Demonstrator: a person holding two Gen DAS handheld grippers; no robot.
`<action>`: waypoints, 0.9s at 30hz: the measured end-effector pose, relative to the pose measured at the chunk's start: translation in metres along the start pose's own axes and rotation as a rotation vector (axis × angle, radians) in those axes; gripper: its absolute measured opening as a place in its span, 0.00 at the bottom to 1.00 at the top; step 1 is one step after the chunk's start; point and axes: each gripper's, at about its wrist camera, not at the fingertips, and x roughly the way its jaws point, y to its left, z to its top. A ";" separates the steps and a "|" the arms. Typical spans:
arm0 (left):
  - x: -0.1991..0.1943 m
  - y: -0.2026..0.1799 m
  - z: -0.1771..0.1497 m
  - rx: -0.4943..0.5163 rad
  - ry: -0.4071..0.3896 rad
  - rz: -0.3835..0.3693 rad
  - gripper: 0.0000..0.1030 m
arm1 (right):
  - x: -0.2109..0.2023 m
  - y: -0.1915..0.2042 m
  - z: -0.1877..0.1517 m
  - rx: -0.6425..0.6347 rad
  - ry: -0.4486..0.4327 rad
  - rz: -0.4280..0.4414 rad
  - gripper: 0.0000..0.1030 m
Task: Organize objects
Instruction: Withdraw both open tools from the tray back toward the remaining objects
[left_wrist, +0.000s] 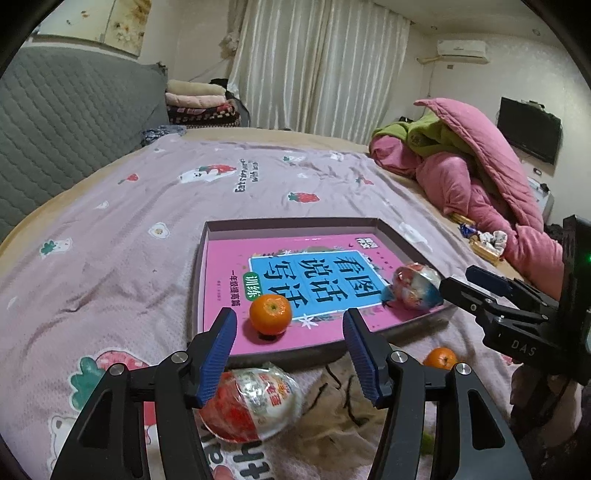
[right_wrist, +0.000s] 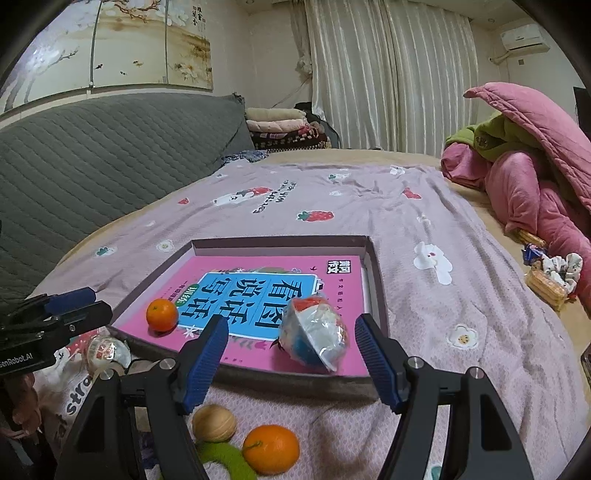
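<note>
On the bed's lilac strawberry-print blanket (right_wrist: 424, 206), a shallow grey cardboard tray (right_wrist: 378, 280) holds a pink book, a small orange tangerine (right_wrist: 161, 314) and a foil-wrapped egg (right_wrist: 314, 334). Left claw (left_wrist: 290, 354) and right claw (right_wrist: 291, 363) gape wide, empty. Cream curtains (right_wrist: 388, 74) hang behind.

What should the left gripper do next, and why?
Probably lower the open left gripper onto the wrapped egg toy just beneath it. That toy still lies on the blanket, outside the tray, which already holds an orange and another wrapped egg.
</note>
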 end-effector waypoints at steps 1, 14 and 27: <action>-0.002 -0.001 -0.001 -0.001 -0.003 -0.001 0.60 | -0.003 0.001 -0.001 -0.004 -0.007 -0.005 0.69; -0.022 -0.017 -0.002 -0.008 0.012 -0.038 0.61 | -0.052 0.017 -0.001 -0.025 -0.022 -0.051 0.69; -0.037 -0.019 -0.012 0.014 0.079 -0.058 0.61 | -0.047 0.032 -0.017 0.037 0.104 -0.019 0.71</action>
